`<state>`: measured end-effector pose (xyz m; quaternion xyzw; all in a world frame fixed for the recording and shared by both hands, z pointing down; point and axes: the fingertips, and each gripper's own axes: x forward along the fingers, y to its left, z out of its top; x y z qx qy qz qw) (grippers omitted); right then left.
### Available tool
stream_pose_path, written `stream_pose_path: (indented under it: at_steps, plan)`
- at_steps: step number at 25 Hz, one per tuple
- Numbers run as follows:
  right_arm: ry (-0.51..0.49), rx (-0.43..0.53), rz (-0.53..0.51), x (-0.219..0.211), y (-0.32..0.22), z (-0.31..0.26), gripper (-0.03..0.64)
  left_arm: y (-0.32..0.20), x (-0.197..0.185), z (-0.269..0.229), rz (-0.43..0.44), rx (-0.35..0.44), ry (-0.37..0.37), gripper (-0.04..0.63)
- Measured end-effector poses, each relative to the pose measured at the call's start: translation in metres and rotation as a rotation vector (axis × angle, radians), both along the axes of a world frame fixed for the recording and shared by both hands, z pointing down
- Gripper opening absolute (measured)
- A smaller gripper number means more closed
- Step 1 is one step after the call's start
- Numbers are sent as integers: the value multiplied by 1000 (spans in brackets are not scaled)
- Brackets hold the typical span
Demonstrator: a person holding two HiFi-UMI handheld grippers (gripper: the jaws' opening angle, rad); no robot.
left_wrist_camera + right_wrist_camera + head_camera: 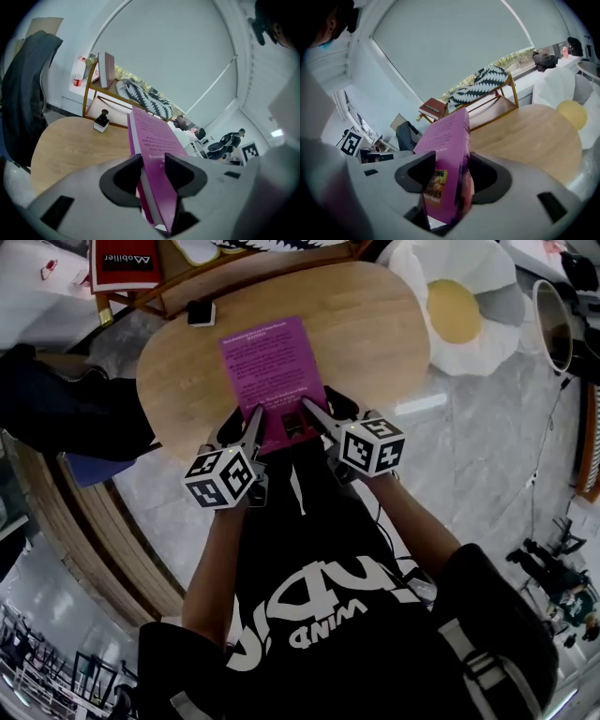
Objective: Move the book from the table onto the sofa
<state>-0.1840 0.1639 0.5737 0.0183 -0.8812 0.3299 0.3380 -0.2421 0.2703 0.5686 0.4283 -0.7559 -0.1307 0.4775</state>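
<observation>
The book [272, 371] is magenta. Its upturned cover carries a block of dark print too small to read. In the right gripper view a yellow patch on the book [447, 140] shows black letters cut off by the jaw, ending in "ING" and "ODIES". Beyond the table's far edge, a red book [125, 261] bears a black label reading "Mobilier". The person's black shirt [319, 615] has large white lettering that I cannot read with confidence.

Both bare forearms reach forward from the body, side by side, the left forearm [211, 559] and the right forearm [417, 521]. Both grippers point ahead and downward. The left gripper [255, 423] clamps the book's near left corner and the right gripper [314, 413] the near right corner. In each gripper's own view the dark pads press both faces of the book [154, 136], with the jaws set about as wide as its thickness.

The book hangs over the near edge of the round wooden table [375, 324], its far end reaching toward the table's middle. It appears to be clear of the top. A small black-and-white object [201, 313] sits at the table's far left edge, and a fried-egg cushion [459, 306] lies just beside the table's right edge.
</observation>
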Motion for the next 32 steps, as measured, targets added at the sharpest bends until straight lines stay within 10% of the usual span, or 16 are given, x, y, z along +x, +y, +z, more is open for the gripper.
stream_pose_path:
  at_steps: [13, 32]
  plan:
    - [-134, 89, 114, 21, -4, -131, 225, -14, 4, -126, 96, 106, -101, 161]
    - [-135, 196, 740, 209, -90, -161, 221, -165, 148, -153, 725, 233, -129, 160]
